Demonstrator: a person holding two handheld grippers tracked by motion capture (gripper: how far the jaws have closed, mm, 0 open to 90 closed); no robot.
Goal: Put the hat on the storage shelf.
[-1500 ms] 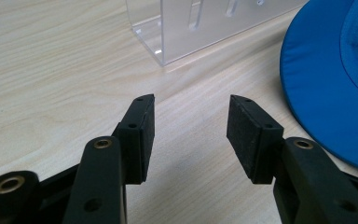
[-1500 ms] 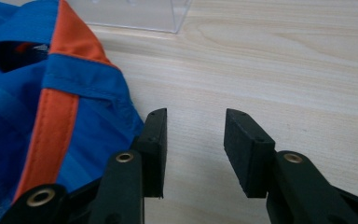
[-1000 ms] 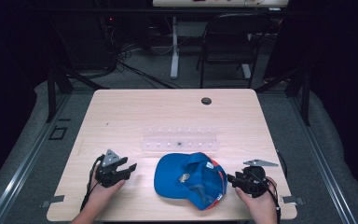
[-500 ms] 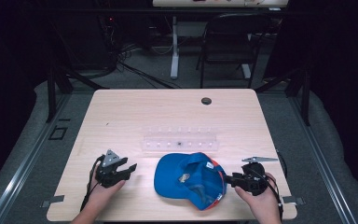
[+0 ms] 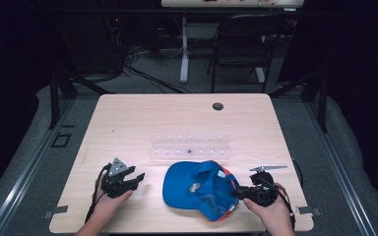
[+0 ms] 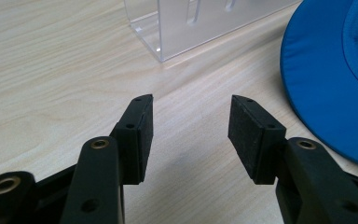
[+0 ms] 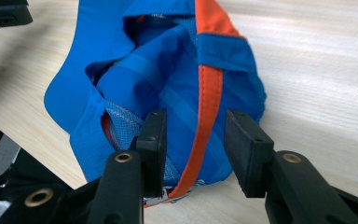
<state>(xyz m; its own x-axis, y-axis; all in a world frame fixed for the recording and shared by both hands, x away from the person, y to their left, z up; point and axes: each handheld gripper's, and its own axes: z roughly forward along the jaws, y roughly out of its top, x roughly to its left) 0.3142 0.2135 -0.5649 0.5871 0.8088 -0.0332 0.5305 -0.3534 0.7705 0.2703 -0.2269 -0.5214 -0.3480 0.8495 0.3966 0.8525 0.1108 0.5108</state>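
cap: blue cap (image 5: 199,189) with orange trim, lying upside down near the front edge of the bench (image 5: 177,123), so you're looking into the inside. Long axis runs roughly left-right across the bench, brim toward the left gripper, back band toward the right one.

right gripper: right gripper (image 5: 239,192) sits at the cap's right rim, held low in the person's hand and aimed left. In the right gripper view its jaws are spread, one on each side of the orange band (image 7: 208,100), not pinched down on it.

left gripper: left gripper (image 5: 139,178) is off to the left of the cap, apart from it, resting low over the bench and aimed right toward the brim. Jaws spread wide over bare wood, nothing between them.

clear rack: see-through plastic rack (image 5: 190,147) just behind the cap, running left-right. Can't tell what's in its slots apart from one small dark speck.

far side: a small dark round thing (image 5: 218,106) near the back edge of the bench.
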